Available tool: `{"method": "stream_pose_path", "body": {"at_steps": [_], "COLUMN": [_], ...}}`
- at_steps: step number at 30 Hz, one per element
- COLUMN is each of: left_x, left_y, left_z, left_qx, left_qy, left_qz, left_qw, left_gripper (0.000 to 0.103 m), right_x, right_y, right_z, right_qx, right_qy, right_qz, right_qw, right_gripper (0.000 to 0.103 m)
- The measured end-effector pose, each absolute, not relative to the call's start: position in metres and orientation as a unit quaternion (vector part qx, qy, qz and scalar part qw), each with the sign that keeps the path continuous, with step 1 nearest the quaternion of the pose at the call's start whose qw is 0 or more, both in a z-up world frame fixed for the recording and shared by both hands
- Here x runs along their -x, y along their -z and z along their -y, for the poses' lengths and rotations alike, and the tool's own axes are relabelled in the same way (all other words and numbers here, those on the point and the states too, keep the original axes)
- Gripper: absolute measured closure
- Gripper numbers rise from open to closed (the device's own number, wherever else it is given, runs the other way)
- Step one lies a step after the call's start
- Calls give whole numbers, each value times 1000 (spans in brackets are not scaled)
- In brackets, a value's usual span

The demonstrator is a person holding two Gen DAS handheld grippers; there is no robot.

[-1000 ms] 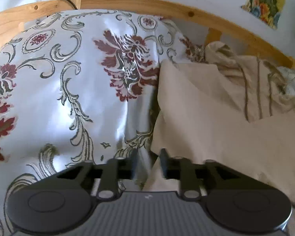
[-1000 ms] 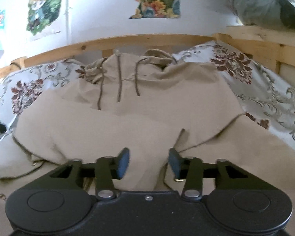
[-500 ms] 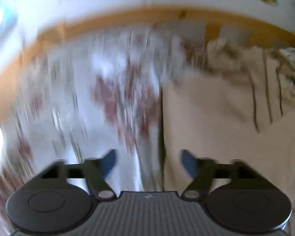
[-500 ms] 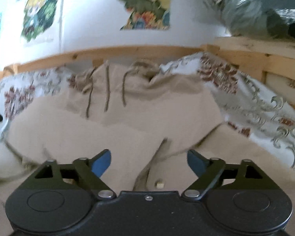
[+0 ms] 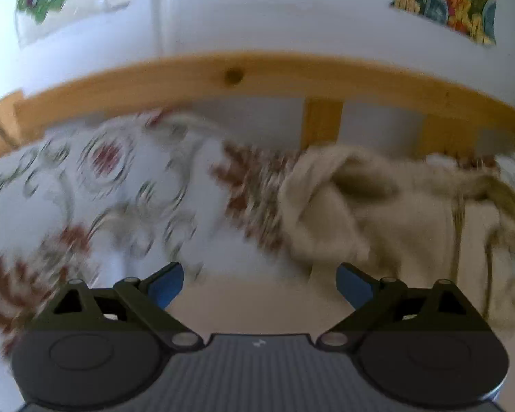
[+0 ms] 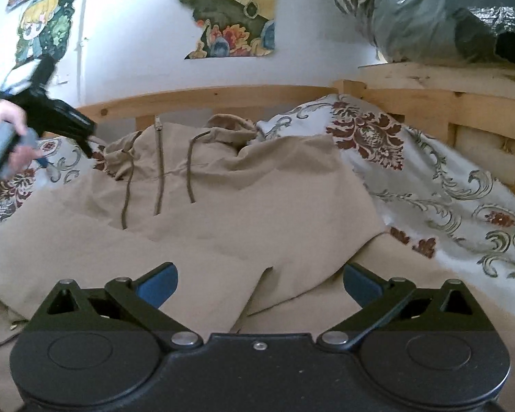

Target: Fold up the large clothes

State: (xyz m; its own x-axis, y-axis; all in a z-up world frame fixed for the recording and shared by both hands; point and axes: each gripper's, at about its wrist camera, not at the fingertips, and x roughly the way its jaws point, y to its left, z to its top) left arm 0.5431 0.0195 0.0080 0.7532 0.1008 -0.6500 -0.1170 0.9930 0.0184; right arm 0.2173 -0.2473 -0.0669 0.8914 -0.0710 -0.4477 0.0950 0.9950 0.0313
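A beige hooded jacket [image 6: 223, 206] lies spread on the bed, with its hood and drawstrings toward the headboard and its sleeves folded in over the body. My right gripper [image 6: 260, 283] hovers over its lower part. The jaws are opening wide, and only flat cloth lies below them. My left gripper [image 5: 260, 283] is near the bunched hood [image 5: 360, 206]. Its jaws are also opening and nothing is pinched. In the right wrist view the left gripper [image 6: 68, 127] shows at the upper left, held by a hand [image 6: 0, 120]. The left wrist view is blurred.
A floral bedcover [image 6: 446, 185] lies under the jacket. A wooden bed rail [image 5: 233, 79] runs along the far side, with a raised wooden side [image 6: 429, 99] at the right. Posters [image 6: 230, 17] hang on the white wall. A plastic-wrapped bundle [image 6: 446, 13] sits at the upper right.
Both grippers' jaws have spread from narrow to wide. The left gripper has swung away from the jacket's side edge, up toward the hood and the rail. The right has barely shifted.
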Motion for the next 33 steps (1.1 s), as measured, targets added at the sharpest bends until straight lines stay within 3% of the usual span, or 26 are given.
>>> {"method": "stream_pose_path", "body": {"at_steps": [3,5,7,9,10,11,12,20,27,28,29,31,33], "left_x": [-561,-572,-583,-590,-594,-598,-600,-560,-541,-540,-537,-537,-530], "left_y": [-3,2,8,15,19,25,30,42,30,29,27,27,26], "left_z": [-18,-19,-21,-26,-30,-34,-38,-57,-57,-57,-57,-58,-60], "left_qx": [47,80,94,108,116,121,126,171,141,139,138,137,144], "left_qy": [-64,-48,-35,-48,-45,-37,-31,14,39,41,43,41,38], "left_qz": [-305,-296,-290,-289,-294,-307,-318,-286,-273,-273,-271,-267,-257], "left_qw": [949,951,952,950,948,943,939,943,951,951,951,953,955], "left_gripper": [12,35,50,56,70,93,99,101,101,101,101,101,101], "right_x": [-220,-221,-222,-225,-228,-235,-245,-396,-539,-551,-564,-578,-571], "right_y": [62,58,52,44,38,32,23,-27,-9,-3,4,17,17], "right_z": [254,258,262,268,272,276,281,291,265,261,257,249,247], "right_qx": [-25,-19,2,16,19,22,25,33,30,31,36,48,61], "right_qy": [63,71,75,82,84,87,88,-16,-13,-12,-12,-15,6], "right_qz": [-219,-212,-201,-198,-197,-196,-193,-198,-263,-272,-296,-335,-309], "right_qw": [973,975,977,977,977,977,977,980,964,962,954,941,949], "right_gripper": [1,1,1,1,1,1,1,15,46,47,53,87,94]}}
